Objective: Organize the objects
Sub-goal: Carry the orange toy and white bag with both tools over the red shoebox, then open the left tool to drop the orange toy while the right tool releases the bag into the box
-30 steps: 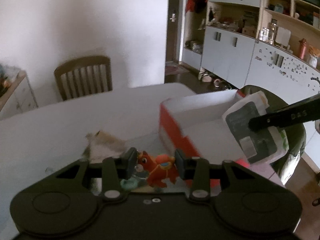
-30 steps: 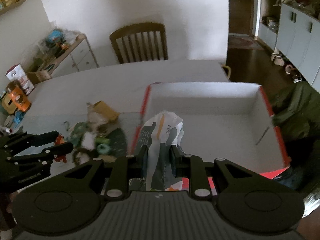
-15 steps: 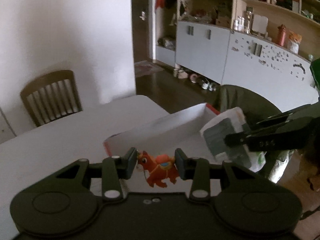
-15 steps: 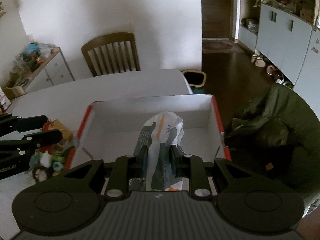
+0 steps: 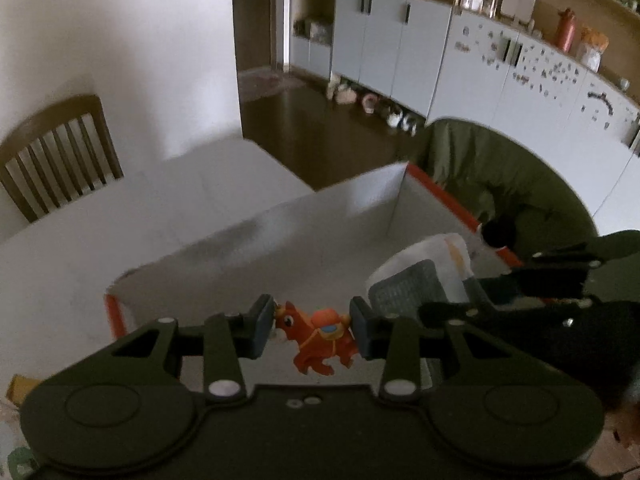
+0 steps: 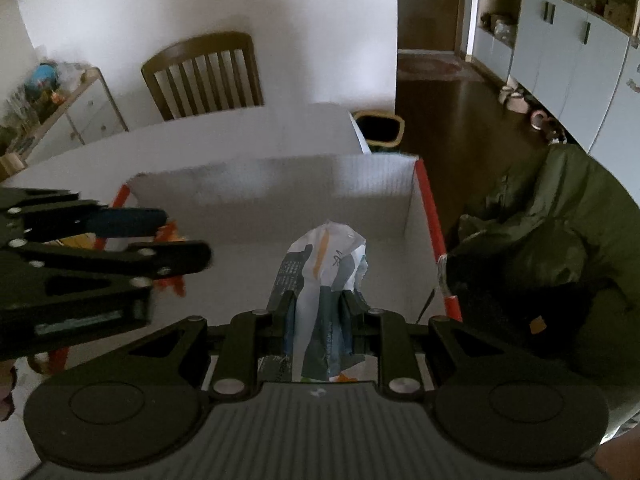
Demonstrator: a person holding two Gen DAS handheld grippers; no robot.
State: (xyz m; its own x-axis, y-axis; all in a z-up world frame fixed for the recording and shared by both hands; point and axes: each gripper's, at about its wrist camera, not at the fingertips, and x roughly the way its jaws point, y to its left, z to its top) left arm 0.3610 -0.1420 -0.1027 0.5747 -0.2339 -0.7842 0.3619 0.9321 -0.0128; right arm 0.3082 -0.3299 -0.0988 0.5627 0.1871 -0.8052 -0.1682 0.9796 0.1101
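My left gripper is shut on a small orange toy horse and holds it above the open white box with orange edges. My right gripper is shut on a crumpled white and grey plastic packet and holds it over the same box. The packet and the right gripper also show at the right of the left wrist view. The left gripper shows at the left of the right wrist view, over the box's left side.
The box sits on a white table. A wooden chair stands behind the table. A dark green coat lies right of the box. A bin stands on the floor past the table. Cabinets line the right wall.
Both grippers have moved right from the pile of small objects to above the box, each carrying its object. The left gripper has come close beside the right one.
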